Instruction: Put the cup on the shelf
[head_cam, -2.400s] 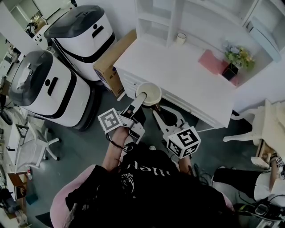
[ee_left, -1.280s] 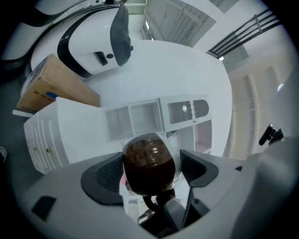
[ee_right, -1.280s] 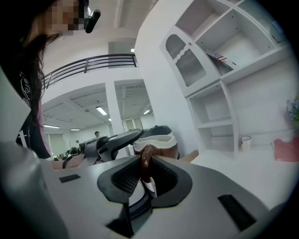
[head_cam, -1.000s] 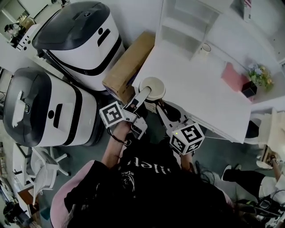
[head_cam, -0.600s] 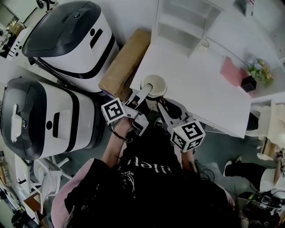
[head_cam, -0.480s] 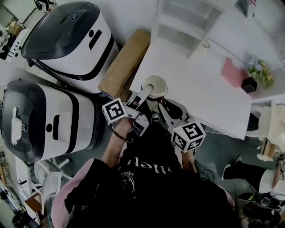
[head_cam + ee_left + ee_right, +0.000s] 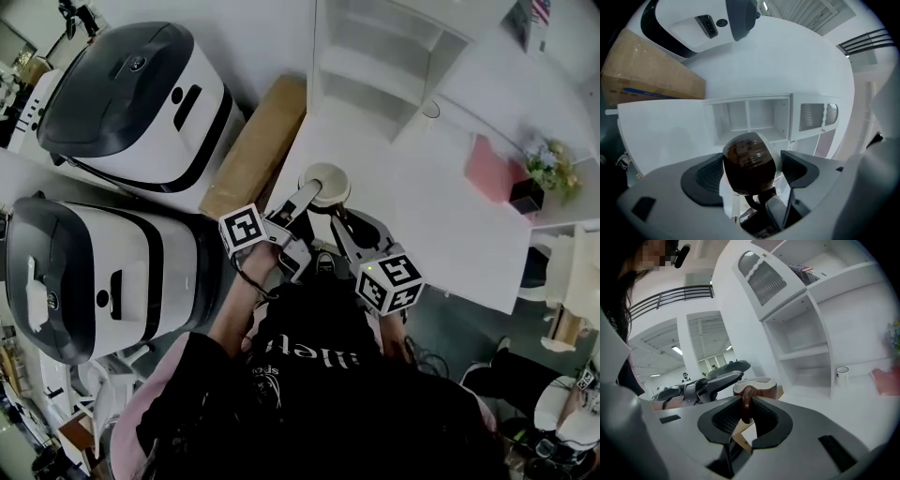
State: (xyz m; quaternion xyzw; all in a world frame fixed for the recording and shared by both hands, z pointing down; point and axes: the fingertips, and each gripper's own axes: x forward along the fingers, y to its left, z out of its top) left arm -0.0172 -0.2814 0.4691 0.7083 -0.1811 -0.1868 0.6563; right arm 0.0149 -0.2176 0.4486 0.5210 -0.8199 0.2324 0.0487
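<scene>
cup (image 7: 761, 387) handle's lower end hidden within right tongs (image 7: 748, 412).

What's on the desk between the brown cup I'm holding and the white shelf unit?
Nothing: in the head view and the left gripper view, only bare white desk separates the cup from the shelf unit.

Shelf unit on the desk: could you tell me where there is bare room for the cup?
The open compartments of the shelf unit look bare; so does the desk between the held cup and the pink pad. A small mug stands beside the unit, and the flower pot crowds the right end.
</scene>
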